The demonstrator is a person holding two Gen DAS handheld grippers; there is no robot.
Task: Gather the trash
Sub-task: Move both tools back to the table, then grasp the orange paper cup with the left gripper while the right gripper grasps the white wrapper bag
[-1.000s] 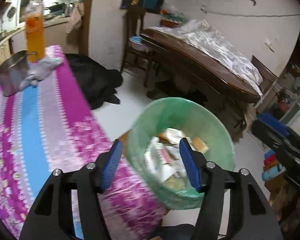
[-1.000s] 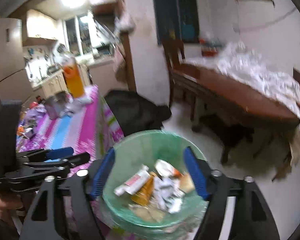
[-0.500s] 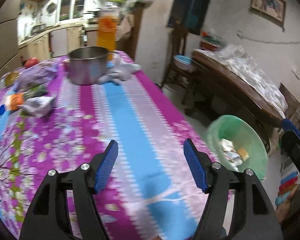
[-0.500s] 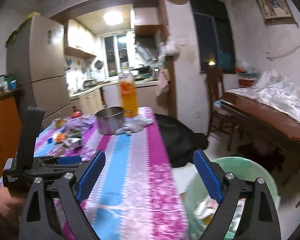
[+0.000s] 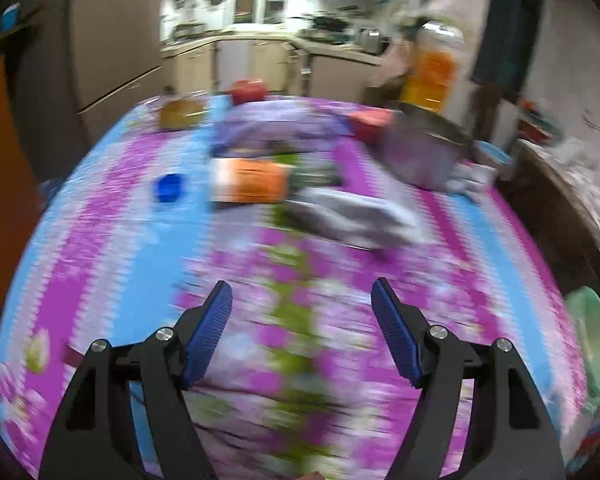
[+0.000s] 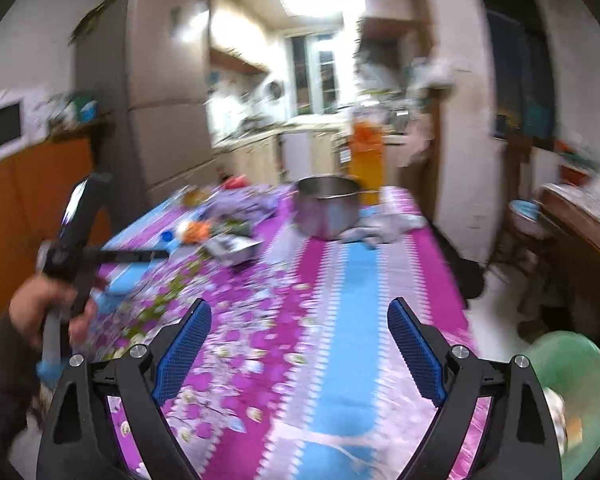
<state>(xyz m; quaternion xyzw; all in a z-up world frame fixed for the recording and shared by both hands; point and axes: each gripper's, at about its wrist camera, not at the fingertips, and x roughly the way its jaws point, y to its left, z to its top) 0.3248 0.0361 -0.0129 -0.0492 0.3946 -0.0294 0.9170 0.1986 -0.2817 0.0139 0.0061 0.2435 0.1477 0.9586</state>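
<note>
Low in both wrist views, left gripper (image 5: 302,300) and right gripper (image 6: 299,318) stood with jaws apart, nothing between; both jaws had just been opening wider. Under them lay the purple-blue tablecloth (image 5: 228,320). Mid-frame, blurred trash: orange packet (image 5: 250,187), grey wrapper (image 5: 352,216), blue cap (image 5: 168,187). Further up, steel pot (image 6: 327,210), orange bottle (image 6: 366,160). Green bin (image 6: 576,364) sat at lower right edge.

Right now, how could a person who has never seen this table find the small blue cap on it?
Start from the table with the purple and blue flowered cloth. On its far half lies an orange packet among wrappers. The blue cap lies just left of that packet, apart from it, on a blue stripe; it alone is small, round and deep blue.
</note>
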